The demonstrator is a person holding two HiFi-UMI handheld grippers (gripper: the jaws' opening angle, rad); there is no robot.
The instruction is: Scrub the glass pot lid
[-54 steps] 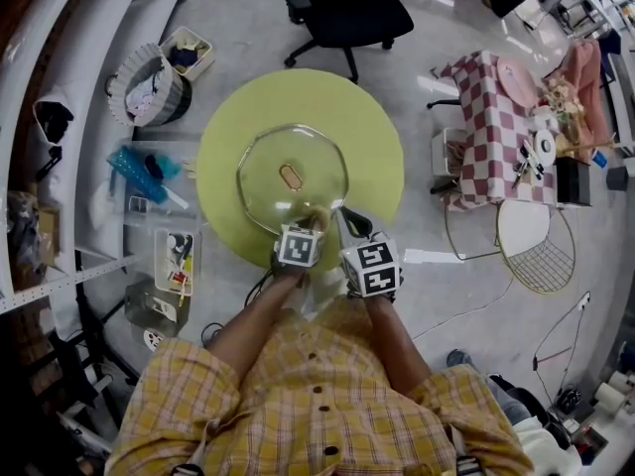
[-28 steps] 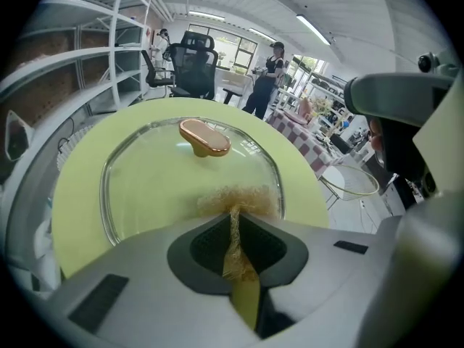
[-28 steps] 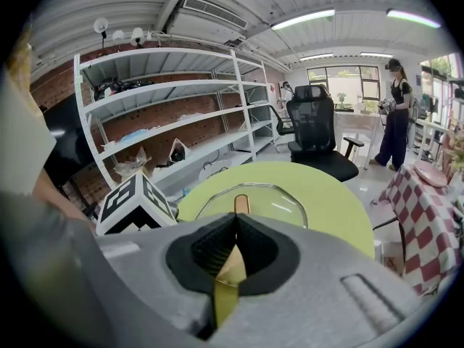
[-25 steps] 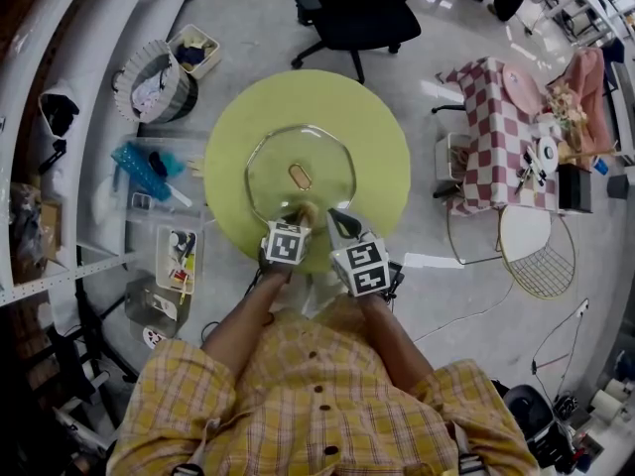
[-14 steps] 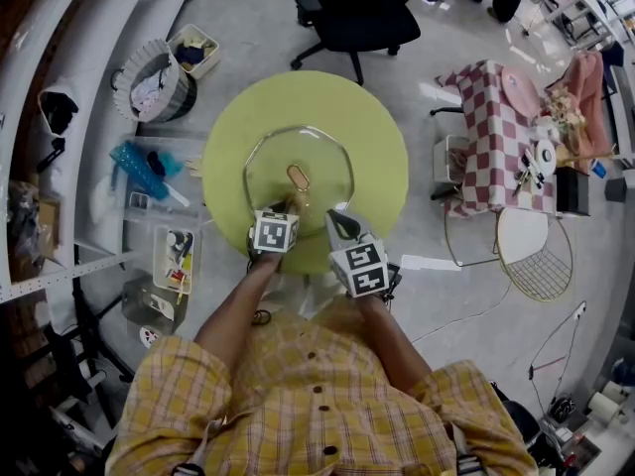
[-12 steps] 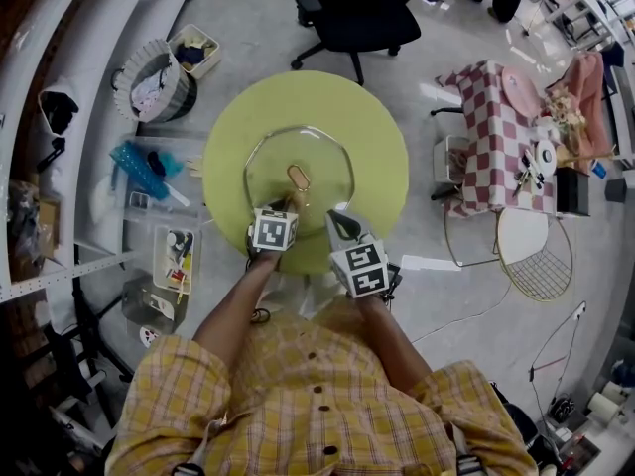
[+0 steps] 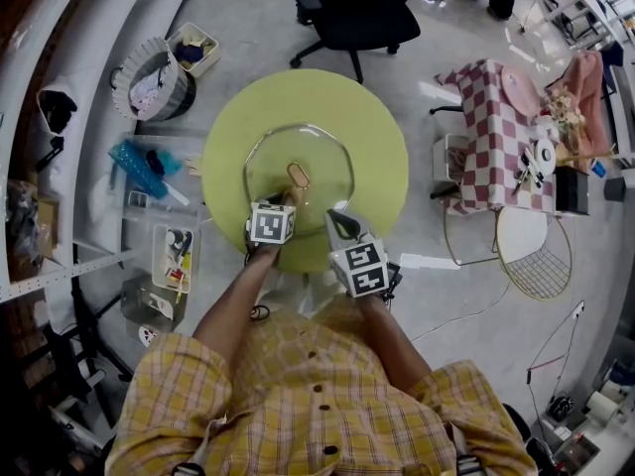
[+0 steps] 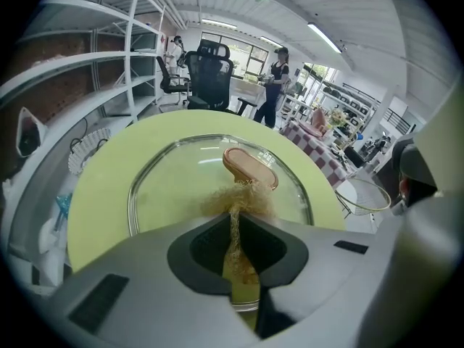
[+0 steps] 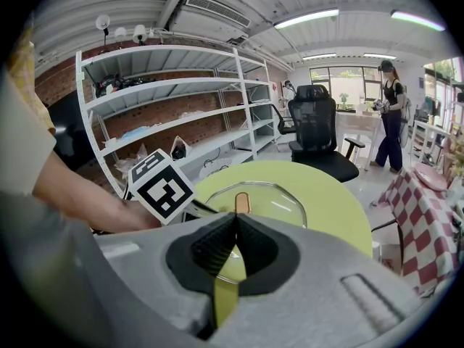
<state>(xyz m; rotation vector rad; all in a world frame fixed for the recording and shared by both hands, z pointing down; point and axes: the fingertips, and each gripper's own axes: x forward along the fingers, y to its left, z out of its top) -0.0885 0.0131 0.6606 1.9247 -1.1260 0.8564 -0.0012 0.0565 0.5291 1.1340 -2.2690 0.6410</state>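
The glass pot lid (image 7: 298, 172) lies flat on the round yellow-green table (image 7: 382, 157), its tan oval handle (image 7: 297, 175) at the centre. My left gripper (image 7: 289, 199) reaches over the lid's near half, shut on a tan fibrous scrubber (image 8: 239, 198). The scrubber's tuft rests on the glass right against the handle (image 8: 249, 167). My right gripper (image 7: 338, 225) hovers at the table's near edge, beside the lid's rim, shut with nothing in it. In the right gripper view the lid (image 9: 264, 198) and the left gripper's marker cube (image 9: 161, 187) lie ahead of the shut right gripper (image 9: 235, 220).
A black office chair (image 7: 349, 8) stands beyond the table. White shelving (image 7: 60, 117), a laundry basket (image 7: 149, 82) and floor bins (image 7: 171, 256) sit to the left. A checkered table (image 7: 496, 127) and a wire basket (image 7: 536, 246) stand to the right. A person (image 8: 278, 71) stands far off.
My left gripper has pushed the scrubber forward from the lid's near rim up to the handle. The right gripper has stayed almost still near the table edge.
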